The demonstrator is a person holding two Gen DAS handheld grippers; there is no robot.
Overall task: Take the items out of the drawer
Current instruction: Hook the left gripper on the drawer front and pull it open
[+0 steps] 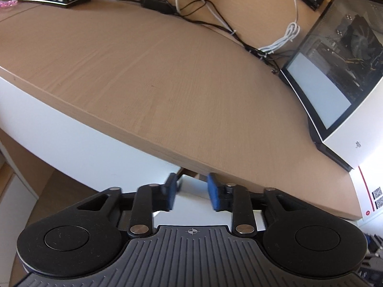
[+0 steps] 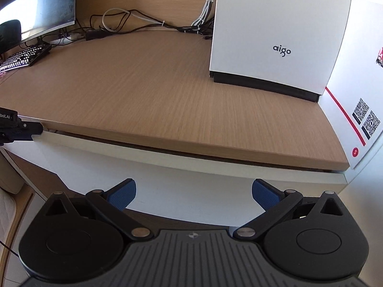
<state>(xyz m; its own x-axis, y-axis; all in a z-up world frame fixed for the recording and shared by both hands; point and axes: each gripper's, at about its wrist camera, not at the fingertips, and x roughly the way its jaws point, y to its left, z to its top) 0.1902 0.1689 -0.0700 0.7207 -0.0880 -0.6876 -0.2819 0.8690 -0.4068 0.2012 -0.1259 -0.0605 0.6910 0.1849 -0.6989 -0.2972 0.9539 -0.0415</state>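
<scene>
Two grippers at one white drawer [image 2: 191, 174]: left gripper [image 1: 192, 192] jaws slightly apart, right gripper [image 2: 194, 195] jaws wide, both empty.

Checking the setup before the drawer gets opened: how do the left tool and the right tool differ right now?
The left tool has its blue pads a narrow gap apart; the right tool holds them spread wide. The left tool sits at the wooden desk edge, by the white drawer front's top corner; the right tool faces the middle of the drawer front, below the desk edge. Both are empty and point down toward the drawer front.
</scene>
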